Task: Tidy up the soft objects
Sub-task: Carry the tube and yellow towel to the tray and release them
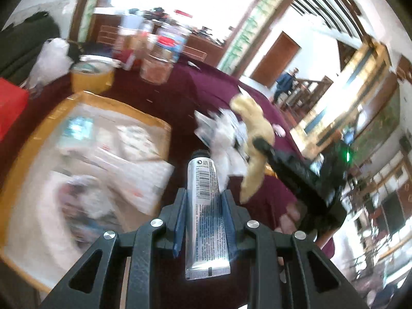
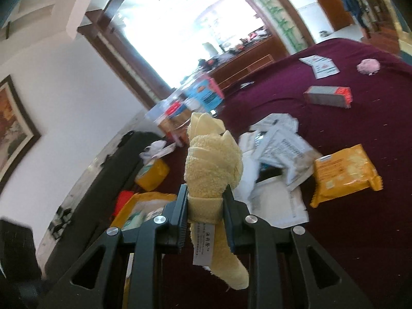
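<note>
My left gripper (image 1: 204, 200) is shut on a silver tube (image 1: 203, 188) with a black cap and a barcode, held above the maroon tablecloth (image 1: 219, 82). My right gripper (image 2: 206, 200) is shut on a rolled pale-yellow fluffy towel (image 2: 213, 164) with a white label, held up over the table. The right gripper and towel (image 1: 255, 139) also show in the left wrist view, to the right of the tube. A yellow-rimmed tray (image 1: 154, 123) with white soft packets lies left of the tube; it also shows in the right wrist view (image 2: 144, 198).
White sachets (image 2: 280, 146) are piled mid-table, with a yellow wipes pack (image 2: 345, 172), a grey-orange box (image 2: 328, 96), leaflets (image 2: 320, 67) and a pink puff (image 2: 368, 65) beyond. A yellow tub (image 1: 91, 77), jars (image 1: 159, 61) and a red box (image 1: 10, 103) stand behind the tray.
</note>
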The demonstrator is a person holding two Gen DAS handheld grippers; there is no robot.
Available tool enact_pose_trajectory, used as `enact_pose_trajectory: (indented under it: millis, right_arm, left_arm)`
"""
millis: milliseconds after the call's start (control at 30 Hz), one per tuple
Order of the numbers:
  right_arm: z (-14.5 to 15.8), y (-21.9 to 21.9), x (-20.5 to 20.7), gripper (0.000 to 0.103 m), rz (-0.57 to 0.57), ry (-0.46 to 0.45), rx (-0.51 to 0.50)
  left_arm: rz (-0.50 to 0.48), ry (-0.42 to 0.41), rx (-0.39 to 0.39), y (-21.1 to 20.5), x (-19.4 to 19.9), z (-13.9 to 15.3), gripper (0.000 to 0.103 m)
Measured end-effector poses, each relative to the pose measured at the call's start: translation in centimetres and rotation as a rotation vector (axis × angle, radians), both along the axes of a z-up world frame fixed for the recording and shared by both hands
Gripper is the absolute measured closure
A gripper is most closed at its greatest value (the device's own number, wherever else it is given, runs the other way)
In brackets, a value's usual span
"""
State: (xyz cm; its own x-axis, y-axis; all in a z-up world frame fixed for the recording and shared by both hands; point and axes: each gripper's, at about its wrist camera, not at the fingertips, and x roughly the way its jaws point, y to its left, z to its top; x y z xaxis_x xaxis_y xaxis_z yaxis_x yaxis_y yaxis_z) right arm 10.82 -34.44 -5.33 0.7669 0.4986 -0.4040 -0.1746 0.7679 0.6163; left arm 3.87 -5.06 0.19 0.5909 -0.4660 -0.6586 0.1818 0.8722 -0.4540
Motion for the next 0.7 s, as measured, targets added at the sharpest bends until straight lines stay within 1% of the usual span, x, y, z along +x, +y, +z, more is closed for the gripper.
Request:
enact_pose_trajectory:
  millis: [100,167,267,367,467,533,600,700]
  right_arm:
    - [0.2,0.9,0.0,0.079,0.045,-0.010,-0.011]
    - [0.3,1.7,-0.2,0.079,0.063,-0.015,-0.041]
    - [0.5,2.7,-0.6,0.079,0.085,-0.028,-0.076]
    - [0.8,3.5,-1.0,0.079,0.111,-0.048,-0.087]
    - [1.5,4.7,-1.8,0.079,0.151,-0.048,-0.054]
    - [2.1,6.2,-1.9,0.079,0.189,-0.033,-0.022]
    - [3.0,8.1,-1.8,0.079,0.235,-0.033,-0.014]
    - [3.7,10.7,-1.1,0.079,0.282,-0.030,-0.020]
  left_arm:
    - [0.047,0.004,0.001,3.8,0.5,1.1,0.075]
    - [0.080,0.007,0.031,6.3,0.9,1.3,0.075]
    - [0.119,0.040,0.088,8.9,1.7,0.4,0.075]
    - [0.158,0.079,0.105,11.2,2.7,-1.0,0.075]
    - [0.177,0.115,0.109,12.8,3.5,-2.4,0.075]
    - [0.180,0.151,0.095,13.4,4.0,-3.5,0.075]
    - [0.184,0.174,0.089,13.8,4.5,-4.3,0.075]
    - [0.169,0.198,0.124,13.6,4.9,-4.9,0.075]
